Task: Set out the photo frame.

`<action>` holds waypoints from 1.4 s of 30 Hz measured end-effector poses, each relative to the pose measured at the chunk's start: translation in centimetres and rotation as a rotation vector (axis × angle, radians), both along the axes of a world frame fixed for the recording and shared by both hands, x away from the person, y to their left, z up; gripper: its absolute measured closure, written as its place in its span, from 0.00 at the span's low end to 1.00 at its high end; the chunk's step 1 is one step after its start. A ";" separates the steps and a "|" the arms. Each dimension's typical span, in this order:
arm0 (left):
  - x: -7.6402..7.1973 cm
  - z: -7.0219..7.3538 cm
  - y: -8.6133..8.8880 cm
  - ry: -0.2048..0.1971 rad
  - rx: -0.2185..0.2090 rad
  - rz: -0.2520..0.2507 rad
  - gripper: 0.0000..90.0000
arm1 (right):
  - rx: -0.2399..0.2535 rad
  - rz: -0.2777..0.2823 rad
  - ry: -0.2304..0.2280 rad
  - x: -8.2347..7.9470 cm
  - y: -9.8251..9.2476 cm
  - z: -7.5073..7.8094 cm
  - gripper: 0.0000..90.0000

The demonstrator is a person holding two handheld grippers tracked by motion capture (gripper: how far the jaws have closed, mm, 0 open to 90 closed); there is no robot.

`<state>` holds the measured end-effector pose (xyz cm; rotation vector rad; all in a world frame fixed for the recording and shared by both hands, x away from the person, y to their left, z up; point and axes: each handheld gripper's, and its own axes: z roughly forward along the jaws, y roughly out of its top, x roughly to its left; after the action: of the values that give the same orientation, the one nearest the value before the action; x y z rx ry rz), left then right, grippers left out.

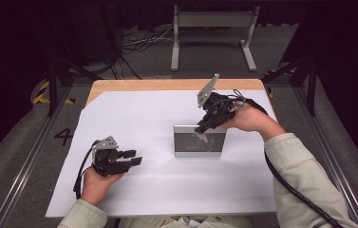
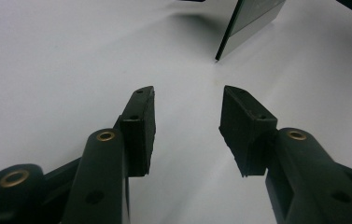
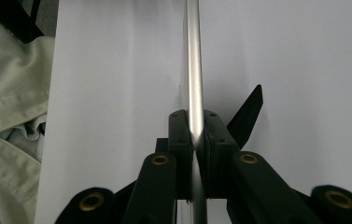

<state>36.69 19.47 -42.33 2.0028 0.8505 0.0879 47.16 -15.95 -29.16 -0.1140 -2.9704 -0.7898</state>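
Upright, clamped picture frame (image 1: 199,141) (silver-edged)

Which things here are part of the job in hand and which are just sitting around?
In the job:
- picture frame, standing upright on the white sheet
- right gripper, jaws shut on the frame's top edge
- left gripper, jaws open and empty, apart from the frame

Just about:
- metal stand on the floor beyond the table
- cables on the floor

Photo frame's (image 1: 199,141) pictured content too blurred to tell.
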 end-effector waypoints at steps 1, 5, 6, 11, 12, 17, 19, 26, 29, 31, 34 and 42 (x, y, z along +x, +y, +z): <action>0.0 0.0 0.0 0.000 0.000 0.000 0.62 | 0.000 0.000 0.000 0.0 0.0 0.0 0.93; 0.0 0.0 -0.1 0.008 -0.004 0.000 0.62 | -0.005 0.025 -0.011 0.0 0.0 -0.3 0.93; 0.1 0.0 -0.2 0.006 -0.005 -0.003 0.62 | -0.002 0.027 -0.011 0.0 -0.1 -0.3 0.93; 0.2 0.0 -0.2 0.004 -0.002 -0.010 0.62 | 0.005 0.029 -0.011 0.3 -0.5 -0.5 0.92; 0.2 0.0 -0.2 0.004 -0.002 -0.010 0.62 | 0.005 0.029 -0.011 0.3 -0.5 -0.5 0.92; 0.3 0.0 -0.4 0.001 0.001 -0.016 0.62 | 0.022 0.024 -0.026 0.4 -0.7 -0.6 0.91; 0.3 0.0 -0.5 -0.001 -0.001 -0.017 0.62 | 0.037 -0.001 -0.022 0.4 -0.8 -0.6 0.85; 0.6 0.1 -0.8 -0.003 -0.002 -0.027 0.62 | 0.086 -0.063 -0.041 0.5 -1.9 -0.4 0.67; 0.7 0.1 -1.1 -0.001 0.000 -0.033 0.61 | 0.135 -0.126 -0.064 0.7 -2.8 0.1 0.61; 0.8 0.1 -1.1 -0.002 0.002 -0.033 0.61 | 0.148 -0.137 -0.064 0.7 -3.2 0.3 0.61; 1.1 0.2 -1.5 -0.003 0.009 -0.039 0.58 | 0.173 -0.166 -0.088 0.4 -4.4 0.7 0.58; 1.7 0.4 -2.1 -0.016 0.015 -0.049 0.56 | 0.211 -0.232 -0.163 -0.8 -7.9 1.7 0.48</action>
<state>38.38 17.32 -41.96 2.0332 0.7931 0.0824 46.38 -23.86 -27.45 -0.4067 -3.0348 -1.1880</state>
